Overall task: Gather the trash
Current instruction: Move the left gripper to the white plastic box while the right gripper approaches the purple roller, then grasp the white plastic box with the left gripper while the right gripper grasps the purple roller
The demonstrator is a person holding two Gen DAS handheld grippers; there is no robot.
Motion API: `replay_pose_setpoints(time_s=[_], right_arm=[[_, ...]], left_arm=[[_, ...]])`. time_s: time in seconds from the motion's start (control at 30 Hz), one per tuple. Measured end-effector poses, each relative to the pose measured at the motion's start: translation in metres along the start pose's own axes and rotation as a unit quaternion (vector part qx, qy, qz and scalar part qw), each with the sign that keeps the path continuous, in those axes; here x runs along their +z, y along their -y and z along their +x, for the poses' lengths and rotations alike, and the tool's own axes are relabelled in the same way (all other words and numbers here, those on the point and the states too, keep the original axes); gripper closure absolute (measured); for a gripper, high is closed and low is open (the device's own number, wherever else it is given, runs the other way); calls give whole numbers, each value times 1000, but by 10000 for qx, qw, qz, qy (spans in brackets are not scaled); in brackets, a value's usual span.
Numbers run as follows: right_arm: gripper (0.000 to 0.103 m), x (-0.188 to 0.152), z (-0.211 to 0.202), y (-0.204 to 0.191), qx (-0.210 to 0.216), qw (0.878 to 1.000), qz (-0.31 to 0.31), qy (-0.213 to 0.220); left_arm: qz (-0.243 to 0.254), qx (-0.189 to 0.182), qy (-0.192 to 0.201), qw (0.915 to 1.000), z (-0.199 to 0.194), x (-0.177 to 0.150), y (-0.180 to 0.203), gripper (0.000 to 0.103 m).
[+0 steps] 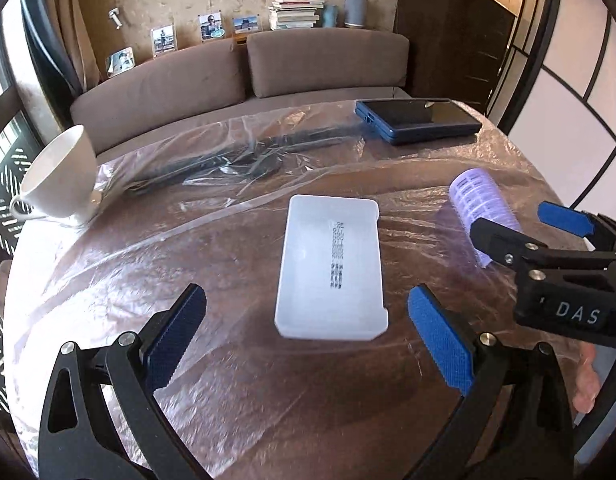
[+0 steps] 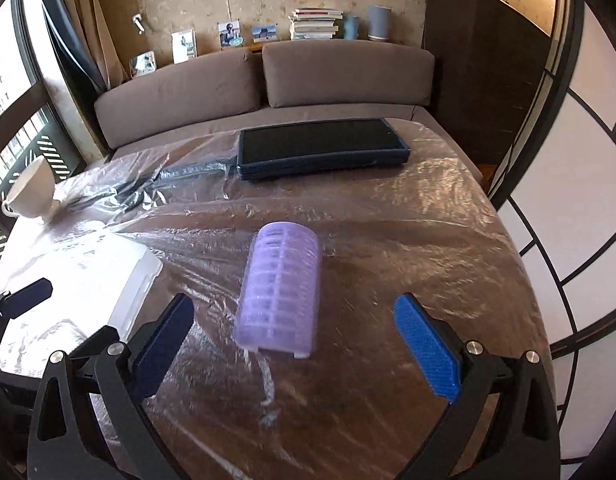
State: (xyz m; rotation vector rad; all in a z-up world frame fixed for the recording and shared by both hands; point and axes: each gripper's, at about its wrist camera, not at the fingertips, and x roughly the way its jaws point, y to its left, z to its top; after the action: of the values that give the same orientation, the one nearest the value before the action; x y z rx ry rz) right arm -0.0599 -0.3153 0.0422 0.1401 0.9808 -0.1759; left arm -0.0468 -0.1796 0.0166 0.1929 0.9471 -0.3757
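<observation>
Now, taking the white tray [image 1: 331, 268] as the landmark: far to its left, at the worktop [image 1: 228, 380] edge, a white cup [image 1: 62, 176] sits tilted, and nothing shows inside it. Behind the tray runs a crinkled clear plastic sheet [image 1: 244, 160] over some dark items I can't make out. The tray itself lies flat in the middle, and nothing shows inside it but printed text. The left tool [image 1: 308, 344] hangs just short of the tray's near end, jaws spread wide, holding nothing, one blue pad on each side of that end.

Right of the tray, well apart from it, a lilac hair roller [image 2: 280, 292] lies on its side on the film-covered top. The right tool [image 2: 296, 344] is over it, jaws wide apart and empty, the roller's near end between the fingers but touching neither. Behind the roller, at the far edge, rests a dark blue flat device [image 2: 321, 152]. Bare film-covered surface lies between tray and roller, and more right of the roller out to the rounded edge.
</observation>
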Motion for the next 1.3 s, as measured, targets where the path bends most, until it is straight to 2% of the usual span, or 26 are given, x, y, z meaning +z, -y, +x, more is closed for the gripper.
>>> replay_pose_setpoints(time_s=[0.27,0.5,0.63,0.9,1.03,1.13,1.17,1.3], right_arm=[[20,1,14,2,-11,9999,29,-149],[26,0,23,-7,-125,9997,-165,-127],[32,3,26,-8,-121,9997,-149,-120],[36,5,27,-12,-158,9995,-244,-85],[48,6,26,-16,-126,9995,-284,-56],[60,5,24,-15,-7,9997,-246,-49],[60,4,23,-15,20,9997,-225,-40],[60,2,17,-11,208,9997,-142,13]], left_arm=[[124,-38,16,9999,11,4,4,3],[58,-75,-75,9999,21,7,0,13],[-4,-107,-55,9999,22,7,-3,14],[19,-86,-54,9999,23,8,-2,16],[90,-32,-28,10000,21,8,-1,28],[145,-52,5,9999,19,8,2,42],[161,-69,3,9998,19,8,3,47],[162,-110,-5,9998,18,7,4,47]])
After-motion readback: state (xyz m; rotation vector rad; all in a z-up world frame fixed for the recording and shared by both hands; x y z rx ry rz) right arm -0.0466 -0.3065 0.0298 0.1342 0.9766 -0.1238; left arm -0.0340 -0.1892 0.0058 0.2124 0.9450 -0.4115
